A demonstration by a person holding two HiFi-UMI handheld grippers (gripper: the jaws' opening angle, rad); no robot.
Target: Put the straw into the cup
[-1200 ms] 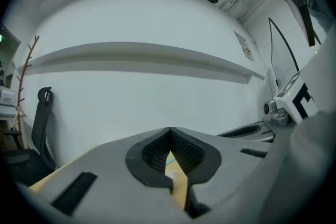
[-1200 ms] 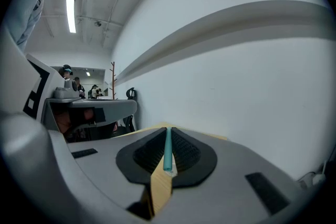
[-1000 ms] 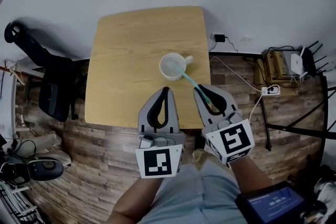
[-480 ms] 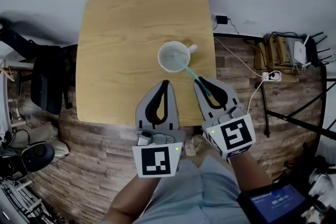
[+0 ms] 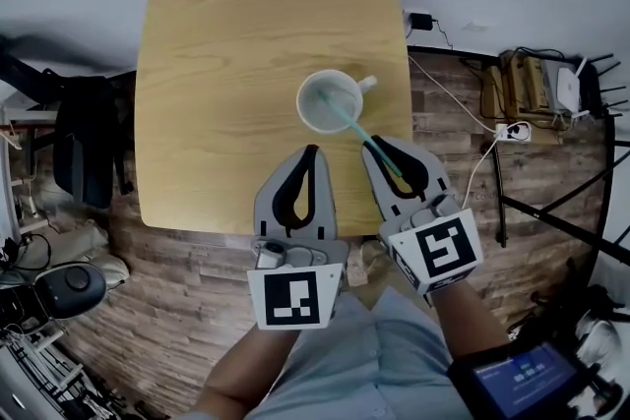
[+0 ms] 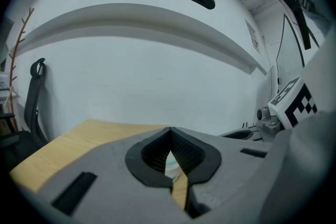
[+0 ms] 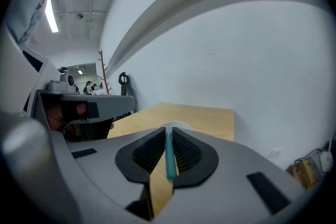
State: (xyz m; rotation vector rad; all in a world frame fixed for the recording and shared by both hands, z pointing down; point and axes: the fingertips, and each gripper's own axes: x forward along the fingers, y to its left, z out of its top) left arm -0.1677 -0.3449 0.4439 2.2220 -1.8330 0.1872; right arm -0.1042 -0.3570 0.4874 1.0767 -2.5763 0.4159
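At lower centre we are holding the left gripper (image 5: 311, 152) closed on nothing, while just right of it the right gripper (image 5: 374, 150) is pinching the straw (image 5: 354, 126).

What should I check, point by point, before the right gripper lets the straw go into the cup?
1. Right gripper is shut on the straw: ok.
2. The straw's far end lies within the rim of the cup in the head view: ok.
3. The straw's end touches the bottom of the cup: cannot tell.
4. Cup stands upright on the table: ok.
5. Left gripper is shut, empty and apart from the cup: ok.
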